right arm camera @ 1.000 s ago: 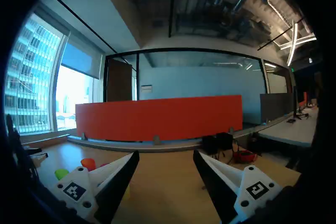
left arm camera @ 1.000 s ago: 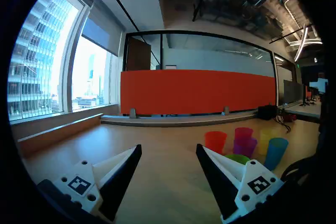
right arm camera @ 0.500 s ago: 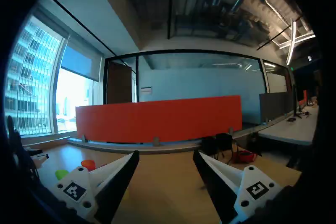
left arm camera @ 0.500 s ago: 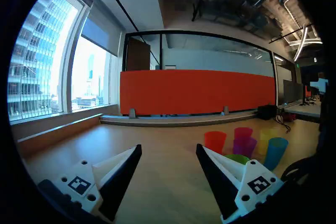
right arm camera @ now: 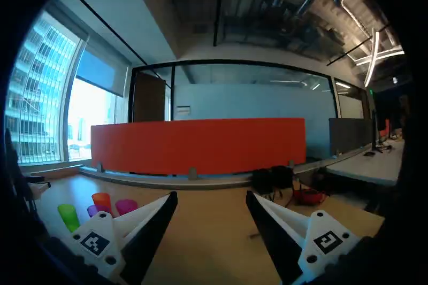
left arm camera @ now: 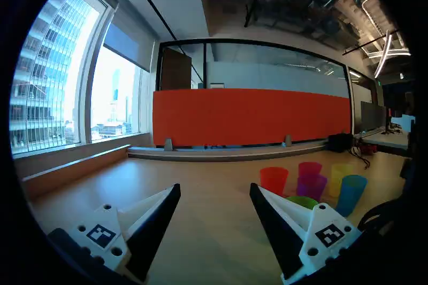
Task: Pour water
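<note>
Left gripper (left arm camera: 214,202) and right gripper (right arm camera: 210,207), jaws spread and empty; best approach the lower-right cups (left arm camera: 313,184) squarely.

big sunny windows (left arm camera: 53,82) on one side, long orange partition (left arm camera: 251,116) under glass, wooden tabletop (left arm camera: 208,221), exposed pipes on the ceiling (right arm camera: 278,7).

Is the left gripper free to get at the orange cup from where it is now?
Probably yes. The left gripper is open, and the orange cup stands leftmost in the cluster, with bare table before it. The purple cup beside it may get nudged.
</note>
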The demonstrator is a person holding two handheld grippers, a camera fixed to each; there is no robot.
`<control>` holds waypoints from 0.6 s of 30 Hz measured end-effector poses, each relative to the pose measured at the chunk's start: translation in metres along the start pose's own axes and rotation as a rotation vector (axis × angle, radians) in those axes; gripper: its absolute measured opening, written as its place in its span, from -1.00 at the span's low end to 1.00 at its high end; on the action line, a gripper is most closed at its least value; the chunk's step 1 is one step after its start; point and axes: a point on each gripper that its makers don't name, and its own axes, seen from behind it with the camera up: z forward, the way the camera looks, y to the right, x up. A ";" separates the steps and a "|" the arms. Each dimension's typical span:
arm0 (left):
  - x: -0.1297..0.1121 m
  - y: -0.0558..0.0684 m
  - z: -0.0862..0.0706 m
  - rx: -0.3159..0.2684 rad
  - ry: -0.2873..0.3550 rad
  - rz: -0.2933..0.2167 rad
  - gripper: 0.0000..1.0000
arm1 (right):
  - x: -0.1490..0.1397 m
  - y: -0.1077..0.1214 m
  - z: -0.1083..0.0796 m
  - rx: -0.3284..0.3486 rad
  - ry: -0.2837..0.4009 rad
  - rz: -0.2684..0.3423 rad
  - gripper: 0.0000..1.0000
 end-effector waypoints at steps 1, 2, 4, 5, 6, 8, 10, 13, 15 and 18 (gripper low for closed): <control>0.000 0.000 0.000 0.000 0.000 0.000 0.92 | -0.003 -0.001 0.002 0.004 -0.001 0.009 0.98; 0.000 0.000 0.000 0.000 0.000 0.000 0.92 | -0.006 -0.002 0.004 0.007 -0.003 0.017 0.99; 0.000 0.000 0.000 0.000 0.000 0.000 0.92 | -0.012 -0.005 0.007 0.016 -0.007 0.031 0.99; 0.000 0.000 0.000 0.000 0.000 0.000 0.92 | -0.016 -0.006 0.009 0.021 -0.010 0.037 0.99; 0.000 0.000 0.000 0.000 0.000 0.000 0.92 | -0.019 -0.007 0.010 0.024 -0.014 0.043 0.98; 0.000 0.000 0.000 0.000 0.000 0.000 0.92 | -0.028 -0.009 0.013 0.027 -0.026 0.046 0.98; 0.000 0.000 0.000 0.000 0.000 0.000 0.92 | -0.037 -0.009 0.016 0.022 -0.038 0.042 0.99; 0.000 0.000 0.000 0.000 0.000 0.000 0.92 | -0.047 -0.009 0.019 0.017 -0.048 0.029 0.98; 0.000 0.000 0.000 0.000 0.000 0.000 0.92 | -0.051 -0.009 0.020 0.020 -0.046 0.017 0.98; 0.000 0.000 0.000 0.000 0.000 0.000 0.92 | -0.053 -0.011 0.020 0.032 -0.035 -0.001 0.98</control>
